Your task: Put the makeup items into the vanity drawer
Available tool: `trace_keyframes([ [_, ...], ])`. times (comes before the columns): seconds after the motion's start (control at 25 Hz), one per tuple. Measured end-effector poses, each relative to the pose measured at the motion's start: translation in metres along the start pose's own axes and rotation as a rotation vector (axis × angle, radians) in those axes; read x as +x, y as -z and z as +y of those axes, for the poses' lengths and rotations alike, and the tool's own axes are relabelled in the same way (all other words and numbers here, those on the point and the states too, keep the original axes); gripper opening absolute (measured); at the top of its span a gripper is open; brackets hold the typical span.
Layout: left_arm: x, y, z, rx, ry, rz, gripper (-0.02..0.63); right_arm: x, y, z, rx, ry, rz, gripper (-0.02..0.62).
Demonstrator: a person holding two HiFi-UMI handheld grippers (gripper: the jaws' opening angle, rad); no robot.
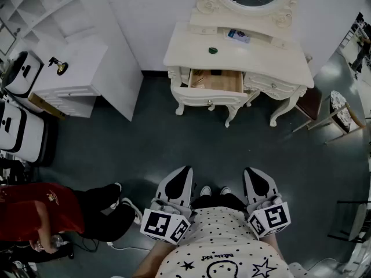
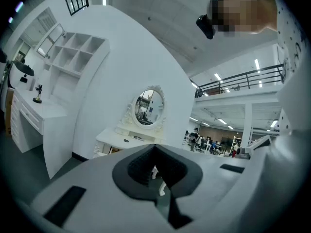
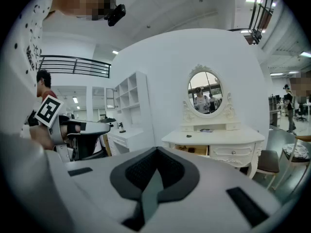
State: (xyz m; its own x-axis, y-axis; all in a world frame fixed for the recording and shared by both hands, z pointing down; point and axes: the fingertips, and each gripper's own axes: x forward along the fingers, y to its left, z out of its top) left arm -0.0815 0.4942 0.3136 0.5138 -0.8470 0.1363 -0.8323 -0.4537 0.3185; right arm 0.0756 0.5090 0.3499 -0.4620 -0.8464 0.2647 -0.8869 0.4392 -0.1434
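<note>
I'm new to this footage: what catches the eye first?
The cream vanity at top centre stands out, its drawer pulled open. Low in the head view, the left hand-held gripper and the right hand-held gripper are both shut and empty, well short of it.

mock bedroom set, hall, vanity (image 1: 237,54), railing (image 2: 243,84)

Well ahead of the left gripper (image 1: 183,175) and right gripper (image 1: 255,175): white vanity table (image 1: 261,59), 1 drawer (image 1: 223,81) open. On top, 1 small dark item (image 1: 213,50), 1 blue-white packet (image 1: 238,36) just beyond it.
</note>
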Motion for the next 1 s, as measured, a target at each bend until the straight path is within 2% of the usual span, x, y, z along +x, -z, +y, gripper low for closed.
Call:
trace_keyframes([
  [0.52, 0.023, 0.004, 0.008, 0.000, -0.004, 0.036, -0.003, 0.021, 0.005, -0.011, 0.002, -0.013, 0.041, 0.008],
  [0.68, 0.043, 0.009, 0.008, -0.009, -0.018, 0.058, -0.003, 0.031, 0.002, -0.027, 0.055, -0.034, 0.024, 0.008],
  [1.0, 0.100, 0.001, 0.014, -0.023, -0.084, 0.045, -0.003, 0.066, -0.014, -0.080, 0.070, -0.080, 0.031, 0.009],
])
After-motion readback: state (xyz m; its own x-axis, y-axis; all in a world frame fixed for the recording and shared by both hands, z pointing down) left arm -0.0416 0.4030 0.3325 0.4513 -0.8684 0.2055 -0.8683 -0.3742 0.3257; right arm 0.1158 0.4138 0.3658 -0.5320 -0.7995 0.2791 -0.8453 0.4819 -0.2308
